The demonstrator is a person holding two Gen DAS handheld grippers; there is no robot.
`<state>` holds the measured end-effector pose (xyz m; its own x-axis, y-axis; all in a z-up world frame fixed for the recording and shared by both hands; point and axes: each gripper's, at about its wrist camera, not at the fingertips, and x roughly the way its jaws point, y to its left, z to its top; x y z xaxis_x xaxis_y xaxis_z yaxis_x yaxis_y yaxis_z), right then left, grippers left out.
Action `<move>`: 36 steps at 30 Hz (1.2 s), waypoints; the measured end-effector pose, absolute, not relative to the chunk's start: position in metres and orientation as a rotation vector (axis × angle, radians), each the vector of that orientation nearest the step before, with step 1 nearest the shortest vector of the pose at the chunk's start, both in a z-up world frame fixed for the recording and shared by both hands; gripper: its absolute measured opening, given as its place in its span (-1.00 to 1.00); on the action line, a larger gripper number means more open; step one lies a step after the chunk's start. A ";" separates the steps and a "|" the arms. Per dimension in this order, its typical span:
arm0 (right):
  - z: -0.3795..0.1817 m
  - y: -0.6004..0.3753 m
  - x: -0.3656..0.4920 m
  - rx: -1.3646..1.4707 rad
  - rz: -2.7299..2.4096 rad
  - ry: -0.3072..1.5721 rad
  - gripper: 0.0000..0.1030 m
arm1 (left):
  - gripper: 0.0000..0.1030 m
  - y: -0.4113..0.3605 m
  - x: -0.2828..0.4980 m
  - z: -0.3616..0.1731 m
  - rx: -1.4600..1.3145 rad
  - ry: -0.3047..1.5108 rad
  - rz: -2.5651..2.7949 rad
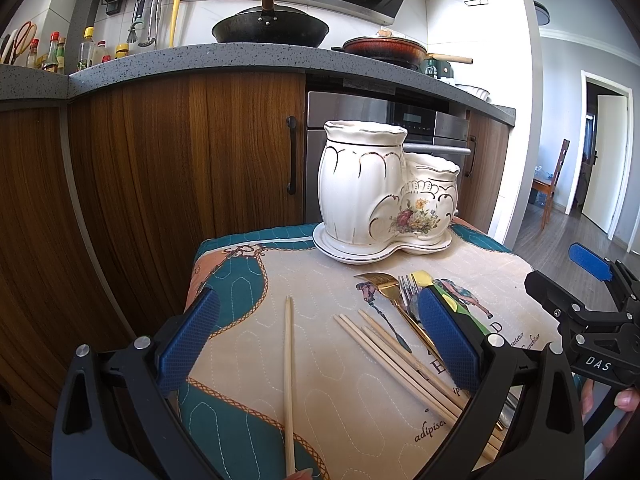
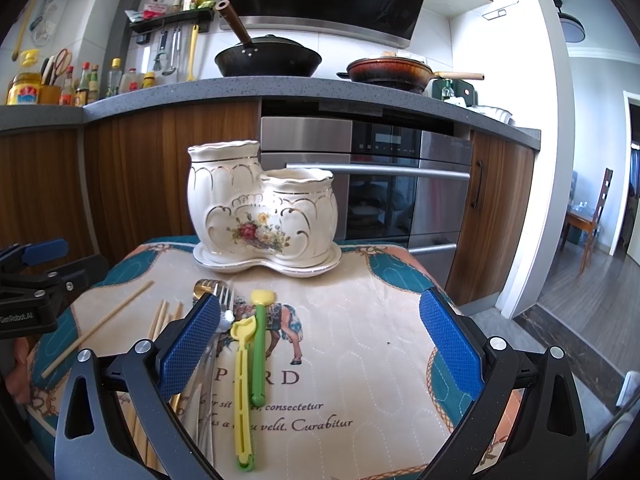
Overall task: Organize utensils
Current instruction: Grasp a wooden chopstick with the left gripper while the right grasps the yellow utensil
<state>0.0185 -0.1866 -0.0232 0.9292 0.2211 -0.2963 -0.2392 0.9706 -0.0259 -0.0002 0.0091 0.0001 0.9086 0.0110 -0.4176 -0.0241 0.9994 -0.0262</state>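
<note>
Wooden lone chopstick (image 1: pixel 289 380) lies on the quilted mat (image 1: pixel 340 420) between the left gripper (image 1: pixel 316 340)'s wide, empty jaws; close squarely mid-shaft, then lift toward the ceramic holder (image 1: pixel 384 188); right gripper (image 2: pixel 320 340) hovers wide, empty.

Black wok (image 2: pixel 267 61) and red pan (image 2: pixel 386 72) on grey countertop (image 2: pixel 168 92), steel oven (image 2: pixel 400 188) below, wooden chair (image 2: pixel 598 216)

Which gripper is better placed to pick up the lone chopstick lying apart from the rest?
Left. The lone chopstick lies between the open left gripper fingers. The right gripper, also open, frames the yellow clip and green clip instead.
</note>
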 end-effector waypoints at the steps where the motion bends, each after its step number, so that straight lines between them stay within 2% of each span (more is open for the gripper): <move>1: -0.023 -0.187 0.018 -0.062 0.236 0.297 0.93 | 0.90 0.009 0.000 0.000 -0.030 0.431 0.018; 18: -0.025 -0.193 0.017 -0.057 0.214 0.306 0.93 | 0.89 0.013 0.000 0.000 -0.044 0.431 0.045; 25: -0.018 -0.218 0.022 0.068 0.214 0.319 0.93 | 0.89 0.020 -0.001 0.016 0.046 0.410 0.148; 36: -0.019 -0.223 0.036 0.079 0.216 0.418 0.93 | 0.89 0.032 0.014 0.014 0.113 0.561 0.174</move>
<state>0.0359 -0.2229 -0.0192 0.8916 0.2240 -0.3935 -0.1917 0.9741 0.1202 0.0143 0.0318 0.0139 0.8328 0.1942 -0.5184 -0.1329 0.9792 0.1534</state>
